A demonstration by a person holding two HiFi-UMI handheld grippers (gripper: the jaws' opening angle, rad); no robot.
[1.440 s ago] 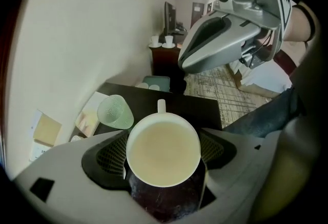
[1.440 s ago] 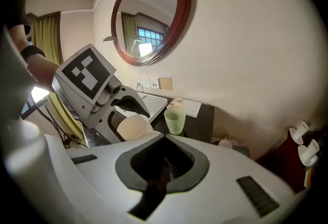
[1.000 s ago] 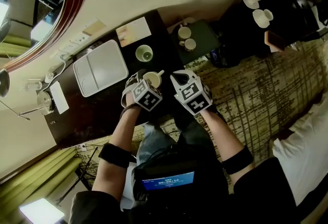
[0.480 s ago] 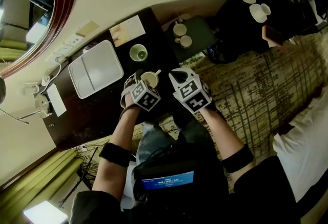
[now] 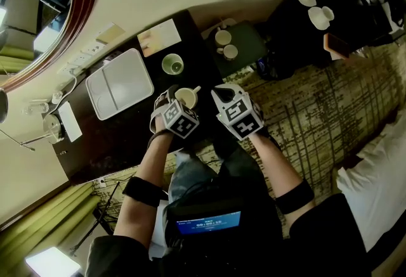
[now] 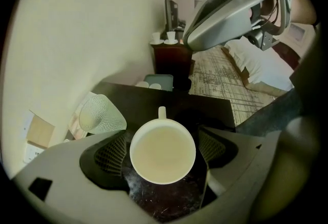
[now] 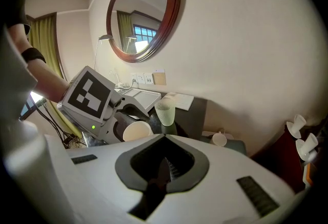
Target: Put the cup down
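In the head view the cup [image 5: 186,97] stands on the dark table [image 5: 127,136] at centre frame, just below the glass [image 5: 172,64] and right of the tray [image 5: 119,83]. The left gripper [image 5: 177,108] reaches around it from below, and the right gripper [image 5: 222,97] hangs just to its right, off the table edge. In the left gripper view the cup [image 6: 162,151] sits upright on the tabletop at lower centre, handle pointing up the frame. The pads [image 6: 111,155] stand wide to either side and do not seem to press on its wall, so the claw is open and the cup looks set down and let go. What is left is probably only drawing the gripper away. In the right gripper view the jaws are closed together on nothing, with the cup [image 7: 136,130] at left of centre. Against the earlier head frames the cup and both grippers sit in nearly the same spots; the left jaws have just been opening around the cup.
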